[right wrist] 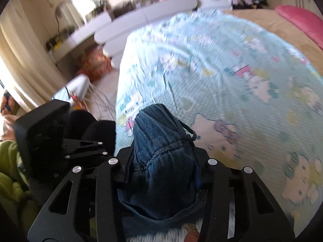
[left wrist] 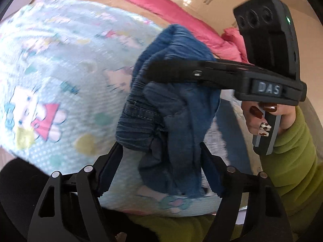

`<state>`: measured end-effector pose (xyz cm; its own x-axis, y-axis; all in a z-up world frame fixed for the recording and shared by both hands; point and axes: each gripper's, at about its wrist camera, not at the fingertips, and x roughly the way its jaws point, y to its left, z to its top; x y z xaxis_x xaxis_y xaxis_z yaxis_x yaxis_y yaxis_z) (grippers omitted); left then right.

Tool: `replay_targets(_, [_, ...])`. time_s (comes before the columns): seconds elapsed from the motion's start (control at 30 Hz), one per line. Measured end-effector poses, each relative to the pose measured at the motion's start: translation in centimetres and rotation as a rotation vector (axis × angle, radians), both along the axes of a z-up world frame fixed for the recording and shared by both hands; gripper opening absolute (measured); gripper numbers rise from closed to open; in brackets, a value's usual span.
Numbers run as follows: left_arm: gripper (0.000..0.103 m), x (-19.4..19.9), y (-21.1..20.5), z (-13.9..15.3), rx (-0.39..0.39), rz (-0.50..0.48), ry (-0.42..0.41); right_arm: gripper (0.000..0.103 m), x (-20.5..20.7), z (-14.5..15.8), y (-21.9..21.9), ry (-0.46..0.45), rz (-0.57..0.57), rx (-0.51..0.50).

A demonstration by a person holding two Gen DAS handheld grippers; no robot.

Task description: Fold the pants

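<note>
Blue denim pants (left wrist: 171, 104) hang bunched in the air above a pale blue cartoon-print blanket (left wrist: 60, 70). In the left wrist view my right gripper (left wrist: 159, 68) comes in from the right and is shut on the upper part of the bunch. My left gripper (left wrist: 161, 157) is open, its jaws on either side of the hanging denim, the elastic waistband just beyond the left jaw. In the right wrist view the pants (right wrist: 161, 151) fill the space between my right gripper's fingers (right wrist: 163, 157), a drawstring looping to the right. The left gripper's body (right wrist: 46, 137) shows at the left.
The blanket (right wrist: 222, 70) covers a bed with a pink duvet (left wrist: 161, 6) at its far side. A white desk and shelves (right wrist: 121, 24) with clutter stand beyond the bed's left edge. A hand with painted nails and a green sleeve (left wrist: 292, 141) holds the right gripper.
</note>
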<state>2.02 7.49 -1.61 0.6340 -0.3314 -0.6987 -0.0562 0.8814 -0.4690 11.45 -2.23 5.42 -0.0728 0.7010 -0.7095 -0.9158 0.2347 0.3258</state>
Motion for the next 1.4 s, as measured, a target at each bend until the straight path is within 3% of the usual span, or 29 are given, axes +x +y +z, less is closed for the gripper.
replay_targets(0.1, [0.074, 0.6, -2.0, 1.5, -0.012, -0.055, -0.024, 0.037, 0.1, 1.3, -3.4, 0.002, -0.042, 0.058])
replay_targets(0.27, [0.077, 1.6, -6.0, 3.5, 0.014, -0.183, -0.058, 0.054, -0.3, 2.5, -10.8, -0.006, -0.167, 0.153])
replay_targets(0.33, [0.080, 2.1, -8.0, 3.7, 0.024, -0.245, -0.064, 0.078, -0.6, 2.4, -13.8, -0.025, -0.252, 0.177])
replay_targets(0.43, [0.080, 2.2, -10.7, 3.0, -0.011, -0.342, -0.049, 0.079, -0.4, 1.3, -18.1, -0.028, -0.420, 0.162])
replay_targets(0.5, [0.081, 2.0, -12.7, 2.3, 0.023, -0.393, -0.027, 0.079, -0.6, 0.3, -19.4, -0.045, -0.505, 0.099])
replay_targets(0.6, [0.082, 2.3, -14.3, 0.8, 0.075, -0.419, 0.002, 0.079, -1.1, -1.3, -19.0, -0.040, -0.523, 0.041])
replay_targets(0.67, [0.083, 2.7, -14.5, 0.3, 0.095, -0.421, 0.014, 0.079, -1.2, -2.2, -18.0, -0.038, -0.514, 0.016])
replay_targets(0.7, [0.083, 2.6, -14.5, 0.1, 0.100, -0.422, 0.015, 0.077, -1.1, -3.1, -17.2, -0.056, -0.522, -0.044])
replay_targets(0.73, [0.083, 2.7, -14.5, 0.0, 0.106, -0.424, 0.015, 0.068, -1.0, -3.8, -17.3, -0.074, -0.531, -0.093])
replay_targets(0.77, [0.083, 2.7, -14.6, -0.1, 0.108, -0.427, 0.015, 0.067, -0.7, -4.9, -17.0, -0.097, -0.548, -0.167])
replay_targets(0.83, [0.083, 2.8, -14.6, -0.7, 0.097, -0.431, 0.024, 0.067, -0.3, -6.5, -17.6, -0.075, -0.569, -0.203])
replay_targets(1.07, [0.084, 0.6, -14.2, 0.4, 0.095, -0.411, 0.003, 0.068, -1.3, -5.3, -18.9, -0.071, -0.592, -0.135])
replay_targets(1.2, [0.092, -0.1, -12.9, 1.4, 0.092, -0.367, -0.024, 0.076, -2.0, -3.4, -19.3, -0.104, -0.606, -0.087])
replay_targets(1.3, [0.092, -0.8, -11.9, 2.4, 0.101, -0.338, -0.051, 0.082, -2.7, -2.2, -19.5, -0.132, -0.617, -0.068])
replay_targets(1.4, [0.097, -1.3, -11.1, 3.2, 0.118, -0.303, -0.066, 0.084, -3.3, -1.0, -20.2, -0.154, -0.630, -0.037])
